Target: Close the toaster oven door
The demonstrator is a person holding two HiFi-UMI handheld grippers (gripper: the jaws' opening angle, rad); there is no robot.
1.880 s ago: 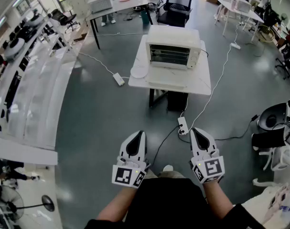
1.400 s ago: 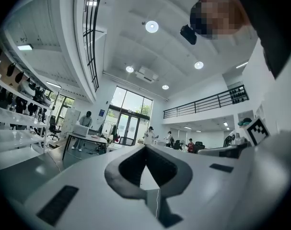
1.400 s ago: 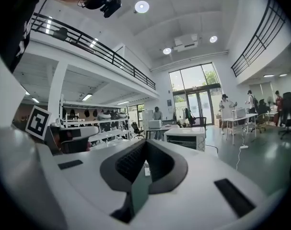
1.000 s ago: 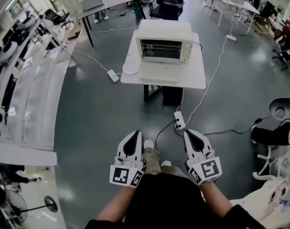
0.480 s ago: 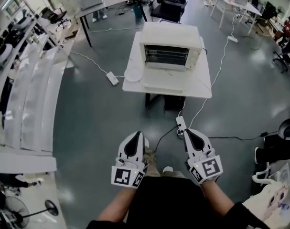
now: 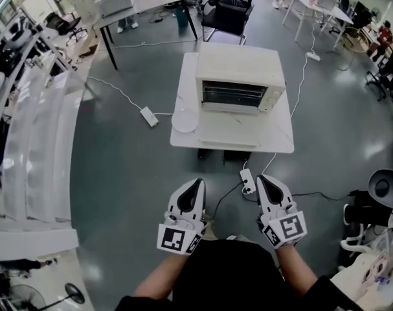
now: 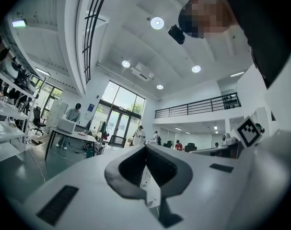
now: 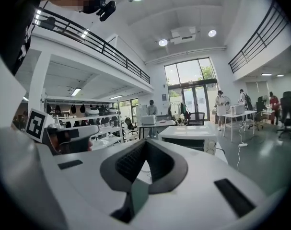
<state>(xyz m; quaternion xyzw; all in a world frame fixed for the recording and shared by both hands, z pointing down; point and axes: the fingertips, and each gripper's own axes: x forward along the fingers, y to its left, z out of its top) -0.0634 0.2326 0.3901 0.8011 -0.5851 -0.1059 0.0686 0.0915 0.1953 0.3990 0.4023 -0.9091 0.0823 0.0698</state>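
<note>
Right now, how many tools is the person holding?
2. The left tool is in the left hand and the right tool in the right, low in the head view. Both are shut and empty. None seems hidden.

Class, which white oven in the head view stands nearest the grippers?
The oven on the table straight ahead, its door folded down; the other oven sits far off, upper left.
</note>
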